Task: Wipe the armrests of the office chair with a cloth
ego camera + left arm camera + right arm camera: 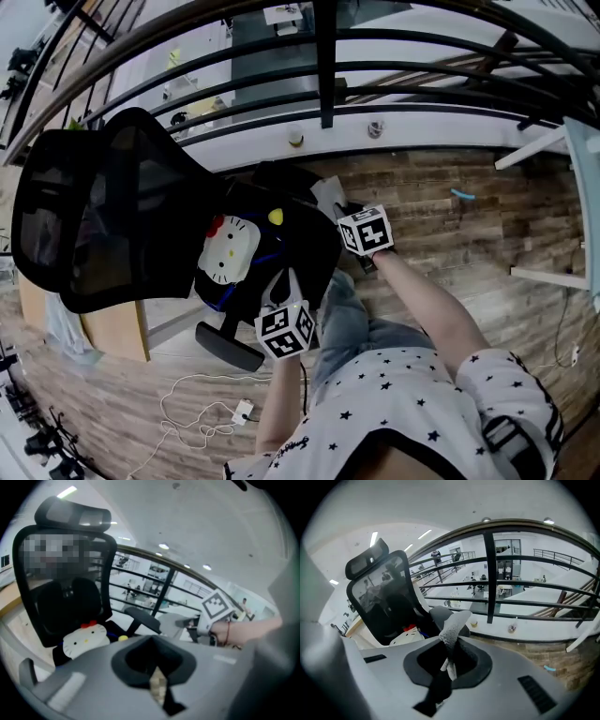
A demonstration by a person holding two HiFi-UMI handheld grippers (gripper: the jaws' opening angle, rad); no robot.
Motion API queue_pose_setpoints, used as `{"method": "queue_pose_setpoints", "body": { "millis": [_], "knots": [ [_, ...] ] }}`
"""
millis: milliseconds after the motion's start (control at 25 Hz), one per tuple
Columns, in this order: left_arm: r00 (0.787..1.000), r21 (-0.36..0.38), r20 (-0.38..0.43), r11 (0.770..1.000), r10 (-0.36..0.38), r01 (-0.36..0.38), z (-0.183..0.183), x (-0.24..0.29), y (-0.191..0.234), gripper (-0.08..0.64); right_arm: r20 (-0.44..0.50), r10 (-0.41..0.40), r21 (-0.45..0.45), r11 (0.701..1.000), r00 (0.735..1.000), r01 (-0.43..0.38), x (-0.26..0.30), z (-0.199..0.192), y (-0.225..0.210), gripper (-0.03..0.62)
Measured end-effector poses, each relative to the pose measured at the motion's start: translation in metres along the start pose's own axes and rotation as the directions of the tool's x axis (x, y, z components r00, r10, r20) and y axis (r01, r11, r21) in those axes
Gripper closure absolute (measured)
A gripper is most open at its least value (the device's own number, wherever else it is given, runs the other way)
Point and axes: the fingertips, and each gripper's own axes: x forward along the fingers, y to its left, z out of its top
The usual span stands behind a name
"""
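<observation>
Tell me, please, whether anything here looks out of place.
A loose white cable with a boxy plug trails across the wooden floor beside the black mesh office chair, where it could get snagged or tripped over.

head: overhead, down | gripper views: low, near | shared: chair [103, 216]

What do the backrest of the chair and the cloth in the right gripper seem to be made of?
Backrest: probably black mesh fabric in a hard plastic frame; the room shows faintly through it. Cloth: likely soft microfibre or terry, pale grey, matt; its surface looks nubbly and it folds limply.
</observation>
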Motion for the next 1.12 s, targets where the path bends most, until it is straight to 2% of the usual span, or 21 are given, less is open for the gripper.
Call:
{"method": "queue_pose_setpoints", "body": {
  "millis": [440, 760, 1120],
  "knots": [
    [0.997, 0.031, 0.074, 1.0, -0.004, 0.002, -0.013, -0.044, -0.023, 0.554, 0.143, 0.078, -0.032, 0.997, 0.987, -0.074, -0.078, -0.002, 0.035, 0.56],
    [0.996, 0.073, 0.091, 0.997, -0.008, 0.002, -0.024, -0.073, -0.037, 0.554, 0.205, 0.131, -0.096, 0.989, 0.97, -0.113, -0.132, -0.015, 0.063, 0.56],
    [0.992, 0.095, 0.121, 0.995, -0.025, 0.014, -0.03, -0.1, -0.052, 0.554, 0.263, 0.159, -0.112, 0.985, 0.952, -0.133, -0.186, -0.03, 0.082, 0.56]
  ]
}}
